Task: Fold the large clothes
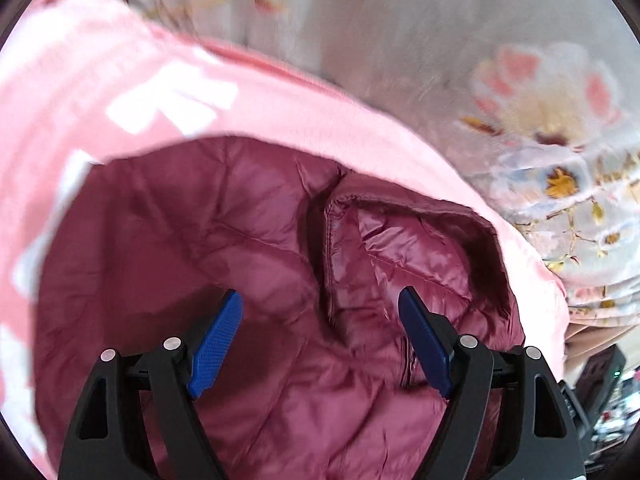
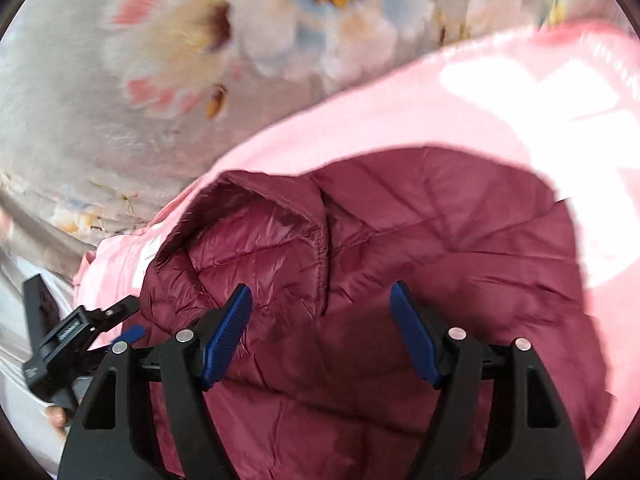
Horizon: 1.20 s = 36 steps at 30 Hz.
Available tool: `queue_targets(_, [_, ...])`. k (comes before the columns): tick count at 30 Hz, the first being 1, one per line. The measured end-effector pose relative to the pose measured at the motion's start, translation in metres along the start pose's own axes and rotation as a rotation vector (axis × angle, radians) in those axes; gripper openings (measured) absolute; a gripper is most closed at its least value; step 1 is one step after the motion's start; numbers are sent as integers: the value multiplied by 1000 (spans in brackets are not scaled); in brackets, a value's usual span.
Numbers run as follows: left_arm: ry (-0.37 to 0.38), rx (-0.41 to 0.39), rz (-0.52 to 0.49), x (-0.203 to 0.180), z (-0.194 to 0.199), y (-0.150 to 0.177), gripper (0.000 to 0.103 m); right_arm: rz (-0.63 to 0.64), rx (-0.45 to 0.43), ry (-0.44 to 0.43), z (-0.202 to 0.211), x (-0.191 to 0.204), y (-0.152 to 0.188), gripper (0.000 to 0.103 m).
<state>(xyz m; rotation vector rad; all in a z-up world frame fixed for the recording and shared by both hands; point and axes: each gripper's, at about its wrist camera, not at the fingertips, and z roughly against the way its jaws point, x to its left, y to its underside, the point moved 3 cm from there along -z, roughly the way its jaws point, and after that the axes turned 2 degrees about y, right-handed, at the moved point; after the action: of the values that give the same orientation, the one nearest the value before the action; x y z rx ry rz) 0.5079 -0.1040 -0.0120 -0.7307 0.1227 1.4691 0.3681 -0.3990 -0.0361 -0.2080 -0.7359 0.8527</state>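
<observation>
- The left gripper (image 1: pixel 320 336) has its blue pads spread apart, holding nothing, just above the jacket (image 1: pixel 248 280).
- The right gripper (image 2: pixel 320 332) is likewise spread wide and empty over the same jacket (image 2: pixel 440 260).
- The dark red quilted jacket lies bunched on a pink garment (image 1: pixel 100 92), which rests on a flowered blanket (image 2: pixel 100 120).

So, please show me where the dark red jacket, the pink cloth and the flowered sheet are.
jacket (image 2: pixel 400 240), right wrist view, quilted middle panel.
pink cloth (image 1: pixel 280 120), left wrist view, plain part above the jacket.
flowered sheet (image 2: pixel 80 140), right wrist view, grey area below a flower.
</observation>
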Motion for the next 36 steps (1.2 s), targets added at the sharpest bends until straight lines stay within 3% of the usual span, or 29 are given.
queue_targets(3, [17, 43, 34, 2, -21, 4, 76, 26, 44, -10, -18, 11, 6, 69])
queue_targets(5, [35, 36, 3, -7, -22, 7, 74, 71, 69, -25, -24, 26, 10, 54])
queue_targets(6, [52, 40, -21, -14, -23, 8, 65, 82, 82, -42, -26, 32, 11, 50])
queue_targets(7, [60, 49, -43, -21, -25, 9, 57, 88, 90, -63, -26, 38, 12, 31])
queue_targets(8, [67, 65, -65, -28, -27, 10, 31, 83, 94, -100, -24, 43, 11, 10])
queue_targets(9, [71, 85, -87, -35, -28, 11, 7, 70, 75, -127, -17, 46, 9, 10])
queue_targets(12, [86, 29, -124, -42, -6, 11, 6, 72, -12, -202, 17, 54, 6, 8])
queue_targets(14, [59, -32, -181, -42, 11, 15, 6, 134, -47, -139, 26, 52, 13, 8])
queue_targets(16, [3, -28, -216, -40, 4, 20, 6, 178, -15, -31, 13, 41, 22, 8])
queue_targets(20, [-99, 15, -257, -32, -29, 38, 6, 148, 46, 46, -11, 17, 39, 8])
queue_targets(23, [-106, -14, -283, -28, -35, 44, 9, 156, 50, 51, -18, 11, 48, 7])
queue_targets(30, [-163, -111, -371, -31, -38, 57, 15, 258, -51, 105, -22, 19, 62, 6])
queue_targets(33, [-184, -118, -388, -31, -37, 57, 15, 268, -32, 109, -25, 24, 55, 8])
queue_targets(36, [-173, -100, -402, -29, -20, 57, 18, 216, 0, 117, -5, 21, 48, 17])
